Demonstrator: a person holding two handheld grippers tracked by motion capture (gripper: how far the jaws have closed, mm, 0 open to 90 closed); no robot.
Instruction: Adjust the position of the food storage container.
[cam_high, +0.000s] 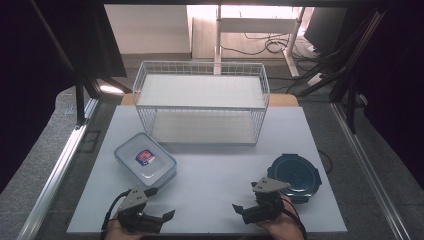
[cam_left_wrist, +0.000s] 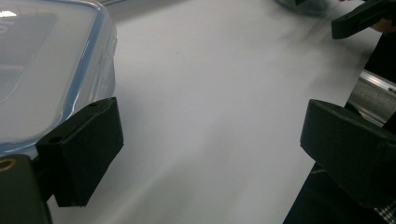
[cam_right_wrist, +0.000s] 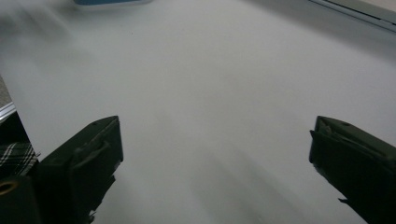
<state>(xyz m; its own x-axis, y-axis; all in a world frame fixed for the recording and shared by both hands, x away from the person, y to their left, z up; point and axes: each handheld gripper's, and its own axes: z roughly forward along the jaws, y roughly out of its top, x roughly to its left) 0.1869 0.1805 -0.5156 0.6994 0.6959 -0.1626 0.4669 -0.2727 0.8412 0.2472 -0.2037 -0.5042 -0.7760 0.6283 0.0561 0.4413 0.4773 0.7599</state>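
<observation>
Nothing is picked up yet: my left hand-held gripper (cam_high: 159, 207) and right hand-held gripper (cam_high: 241, 208) hover spread and empty over the bench (cam_high: 210, 170), the clear lidded box (cam_high: 145, 160) just beside the left, the dark round container (cam_high: 295, 175) near the right, both outside the wire basket (cam_high: 201, 100).

Your only printed mark sat on the lid of the clear container (cam_high: 145, 160), and it was too small to read.
You had a little red and blue sticker in the middle of that lid in the high view, but its letters blurred into colour, so no word, brand or number could be made out. In the left gripper view the same lid was close and pale at the left edge, and nothing legible stood on the part you could see there. You had no other lettering, number or sign to read anywhere.
</observation>
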